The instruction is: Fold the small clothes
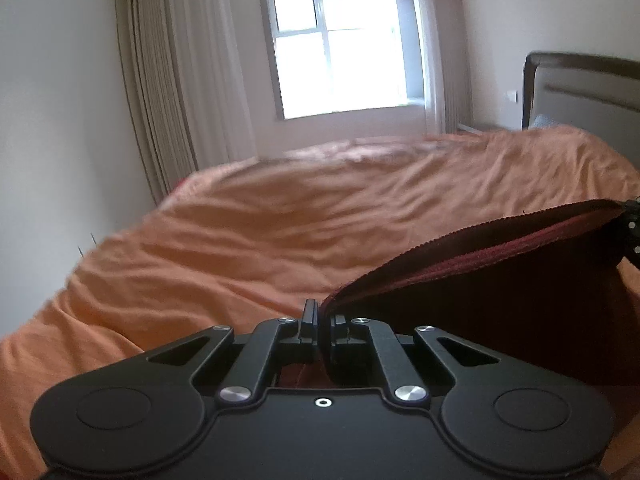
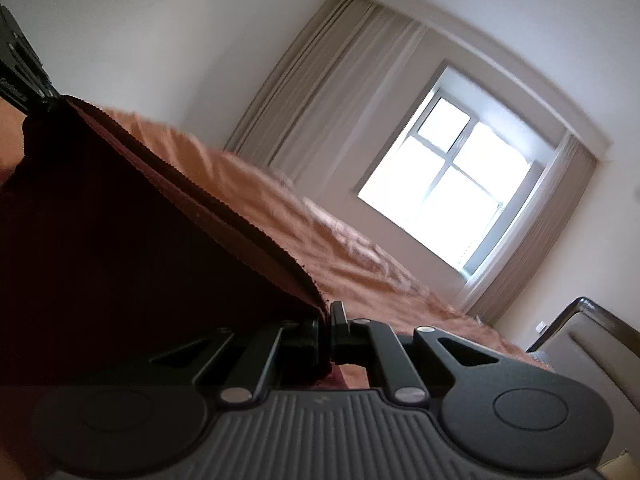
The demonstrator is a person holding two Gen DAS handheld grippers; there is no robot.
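A dark red garment (image 1: pixel 500 280) with a ribbed, scalloped edge hangs stretched in the air above the bed. My left gripper (image 1: pixel 323 326) is shut on one end of that edge. The cloth runs up and to the right to the other gripper (image 1: pixel 632 224), seen at the frame's right border. In the right wrist view the same dark red garment (image 2: pixel 120 220) fills the left side. My right gripper (image 2: pixel 325 330) is shut on its near corner. The far corner is held by the left gripper (image 2: pixel 24 80) at top left. The garment's lower part is in shadow.
An orange bedspread (image 1: pixel 260 232) covers the bed below the garment, wrinkled all over. A brown headboard (image 1: pixel 580 88) stands at the right. Beige curtains (image 1: pixel 172 92) flank a bright window (image 1: pixel 340 48) on the far wall.
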